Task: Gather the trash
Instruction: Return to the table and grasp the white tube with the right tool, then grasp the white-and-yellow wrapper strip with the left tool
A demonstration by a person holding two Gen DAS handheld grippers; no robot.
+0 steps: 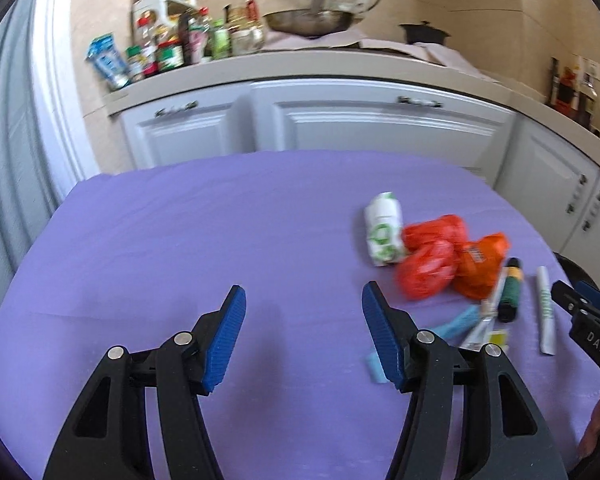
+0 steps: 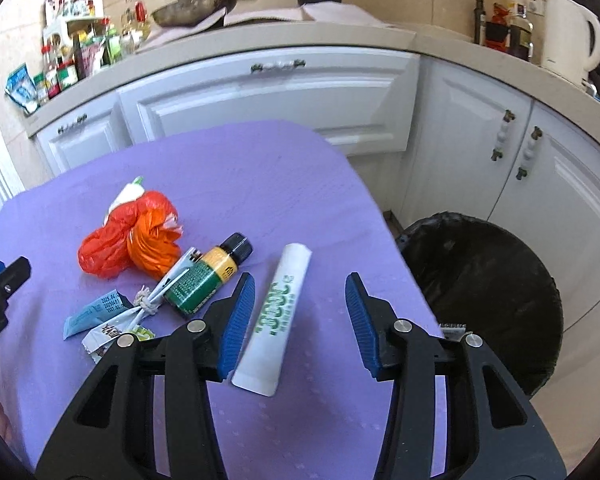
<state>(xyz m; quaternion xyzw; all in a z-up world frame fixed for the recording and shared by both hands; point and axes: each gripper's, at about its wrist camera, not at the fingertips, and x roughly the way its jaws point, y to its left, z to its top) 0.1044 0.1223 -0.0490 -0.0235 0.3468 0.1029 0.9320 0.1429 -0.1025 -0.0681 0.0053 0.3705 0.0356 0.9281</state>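
Trash lies on a purple table (image 2: pixel 240 184). A white tube with green print (image 2: pixel 276 312) lies between the fingers of my right gripper (image 2: pixel 300 296), which is open above it. Left of it are a small green and yellow bottle with a black cap (image 2: pixel 206 276), crumpled red and orange bags (image 2: pixel 132 240), a blue wrapper (image 2: pixel 90 314) and small wrappers (image 2: pixel 112 334). In the left wrist view my left gripper (image 1: pixel 304 304) is open and empty over bare cloth, left of the bags (image 1: pixel 440 260), a white and green carton (image 1: pixel 384 230), the bottle (image 1: pixel 510 290) and the tube (image 1: pixel 546 310).
A black-lined trash bin (image 2: pixel 488 296) stands on the floor right of the table. White kitchen cabinets (image 2: pixel 284 96) lie behind, with bottles (image 2: pixel 76 52), a pan (image 2: pixel 188 8) and a kettle (image 2: pixel 572 36) on the counter.
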